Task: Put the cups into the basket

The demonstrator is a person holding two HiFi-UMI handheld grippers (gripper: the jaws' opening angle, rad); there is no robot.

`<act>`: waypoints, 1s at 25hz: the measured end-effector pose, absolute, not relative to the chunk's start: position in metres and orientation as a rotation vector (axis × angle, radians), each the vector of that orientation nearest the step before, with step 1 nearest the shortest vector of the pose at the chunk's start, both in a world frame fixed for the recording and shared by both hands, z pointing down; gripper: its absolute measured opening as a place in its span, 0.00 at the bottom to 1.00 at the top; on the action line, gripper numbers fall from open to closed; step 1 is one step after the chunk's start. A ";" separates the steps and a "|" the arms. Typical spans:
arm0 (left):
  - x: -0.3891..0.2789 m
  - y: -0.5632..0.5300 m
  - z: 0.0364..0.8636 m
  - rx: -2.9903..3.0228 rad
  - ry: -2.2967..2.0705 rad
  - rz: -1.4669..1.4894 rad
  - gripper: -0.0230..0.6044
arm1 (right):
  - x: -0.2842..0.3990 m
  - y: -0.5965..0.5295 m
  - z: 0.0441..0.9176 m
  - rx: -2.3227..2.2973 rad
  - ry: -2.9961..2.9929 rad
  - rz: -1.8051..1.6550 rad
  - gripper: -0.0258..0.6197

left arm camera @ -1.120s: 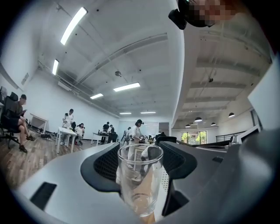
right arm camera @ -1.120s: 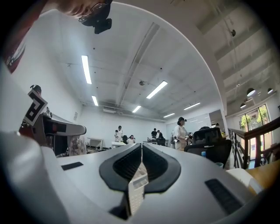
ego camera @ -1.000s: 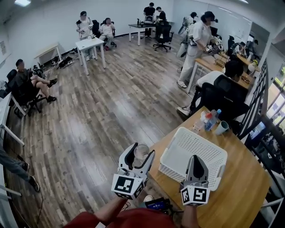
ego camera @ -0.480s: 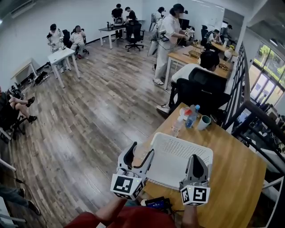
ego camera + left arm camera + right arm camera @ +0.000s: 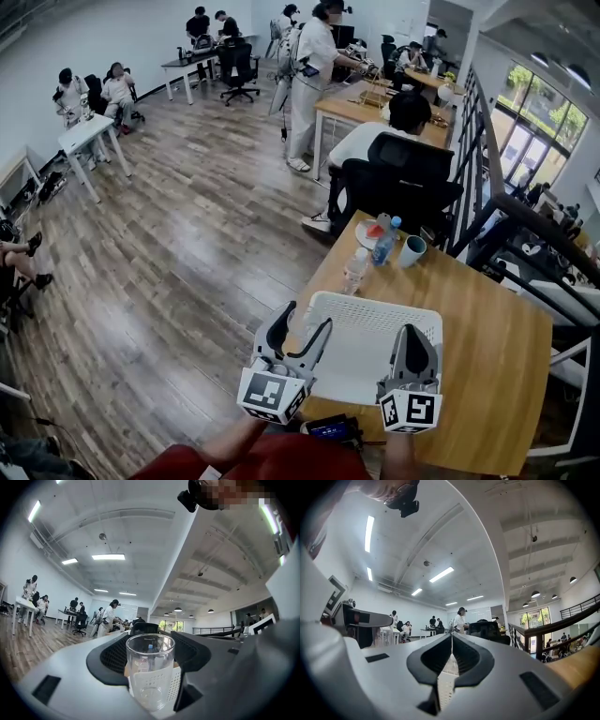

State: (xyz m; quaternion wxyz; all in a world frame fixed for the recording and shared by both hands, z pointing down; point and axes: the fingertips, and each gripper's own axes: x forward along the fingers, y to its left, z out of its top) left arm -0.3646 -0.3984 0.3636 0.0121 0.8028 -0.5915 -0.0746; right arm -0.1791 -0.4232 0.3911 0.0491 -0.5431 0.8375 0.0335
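My left gripper (image 5: 304, 321) is shut on a clear glass cup (image 5: 299, 336), held upright over the left rim of the white perforated basket (image 5: 373, 317) on the wooden table (image 5: 487, 356). In the left gripper view the glass cup (image 5: 150, 667) fills the gap between the black pads of the left gripper (image 5: 151, 653). My right gripper (image 5: 415, 330) is shut on nothing, above the basket's near right part. In the right gripper view the right gripper (image 5: 451, 638) has its jaws pressed together. A teal cup (image 5: 412, 250) stands at the table's far end.
Two plastic bottles (image 5: 383, 241) (image 5: 354, 270) and a plate (image 5: 369, 232) stand beyond the basket. A person in a black office chair (image 5: 401, 178) sits just past the table. A railing (image 5: 525, 220) runs at the right. A dark device (image 5: 330, 429) lies at the near edge.
The view has swung right, so the table and basket sit more centrally. My left gripper with the glass now stands at the basket's left rim instead of off the table's edge. The right gripper stays shut.
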 end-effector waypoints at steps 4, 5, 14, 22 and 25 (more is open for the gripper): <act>-0.372 -0.409 0.367 2.509 -1.820 -0.237 0.50 | -0.187 -0.430 0.395 -1.669 2.560 0.122 0.06; -0.374 -0.411 0.368 2.513 -1.811 -0.239 0.50 | -0.189 -0.431 0.395 -1.676 2.559 0.124 0.06; -0.372 -0.429 0.371 2.565 -1.701 -0.231 0.50 | -0.193 -0.434 0.392 -1.772 2.531 0.139 0.06; -0.337 -0.445 0.378 2.623 -1.596 -0.196 0.50 | -0.164 -0.442 0.390 -1.832 2.485 0.148 0.06; -0.322 -0.451 0.380 2.636 -1.568 -0.184 0.50 | -0.152 -0.442 0.387 -1.844 2.472 0.160 0.06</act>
